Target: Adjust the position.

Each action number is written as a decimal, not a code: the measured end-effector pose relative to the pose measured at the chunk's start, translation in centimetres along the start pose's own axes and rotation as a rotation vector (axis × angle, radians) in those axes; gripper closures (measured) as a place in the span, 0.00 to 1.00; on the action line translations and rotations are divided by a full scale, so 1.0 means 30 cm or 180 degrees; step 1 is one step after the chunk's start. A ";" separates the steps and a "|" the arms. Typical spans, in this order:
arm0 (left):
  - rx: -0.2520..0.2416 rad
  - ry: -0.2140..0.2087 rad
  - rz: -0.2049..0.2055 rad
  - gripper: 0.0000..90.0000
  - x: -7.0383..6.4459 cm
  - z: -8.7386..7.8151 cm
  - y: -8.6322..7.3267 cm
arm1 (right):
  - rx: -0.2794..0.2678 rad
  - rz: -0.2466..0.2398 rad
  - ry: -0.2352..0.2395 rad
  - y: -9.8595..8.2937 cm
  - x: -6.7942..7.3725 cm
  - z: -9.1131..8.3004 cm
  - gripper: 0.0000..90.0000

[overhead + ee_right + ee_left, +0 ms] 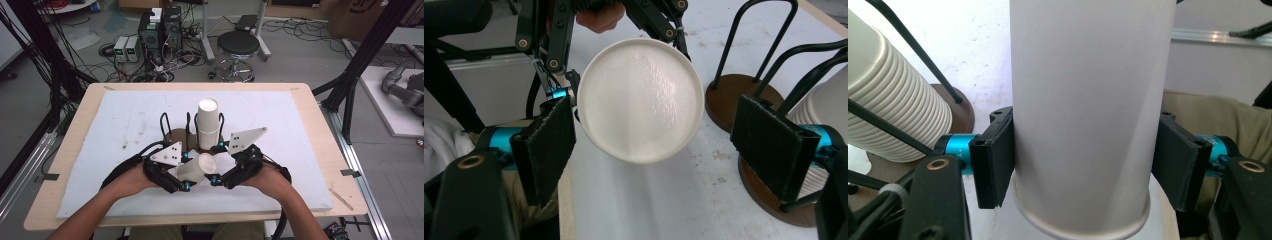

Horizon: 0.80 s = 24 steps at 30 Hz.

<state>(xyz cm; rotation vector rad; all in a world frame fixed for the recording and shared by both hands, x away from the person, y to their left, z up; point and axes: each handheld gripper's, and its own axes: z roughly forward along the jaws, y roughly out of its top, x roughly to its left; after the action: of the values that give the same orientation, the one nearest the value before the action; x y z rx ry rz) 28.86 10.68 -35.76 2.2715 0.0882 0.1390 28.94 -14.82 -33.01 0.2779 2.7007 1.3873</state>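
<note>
The table [310,107] carries a white mat [125,120]; at its middle a wire rack [176,131] holds a cup stack [208,122]. Toward the near edge, the left gripper [186,172] is clamped on a tilted cup [197,168]. The left gripper view shows both pads [994,156] against its wall; the right gripper view shows its round bottom [640,100]. The right gripper [659,145] stands apart.
</note>
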 end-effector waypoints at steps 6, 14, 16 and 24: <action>0.0085 -0.0064 0.0012 0.37 -0.002 0.006 0.003 | 0.0158 -0.0116 0.0048 0.021 -0.006 0.017 0.21; 0.0165 -0.0122 0.0039 0.37 -0.004 0.011 0.008 | 0.0371 -0.0272 0.0133 0.031 -0.005 0.050 0.21; 0.0172 -0.0132 0.0035 0.37 -0.005 0.013 0.008 | 0.0417 -0.0286 0.0158 0.032 -0.003 0.058 0.21; 0.0269 -0.0214 0.0072 0.37 -0.009 0.034 0.011 | 0.0590 -0.0382 0.0238 0.043 0.002 0.088 0.22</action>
<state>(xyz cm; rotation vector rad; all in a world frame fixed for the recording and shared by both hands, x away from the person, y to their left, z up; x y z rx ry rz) 28.72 9.67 -36.20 2.3598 0.0337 0.0718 29.47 -11.97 -33.51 0.0766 2.8578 1.1404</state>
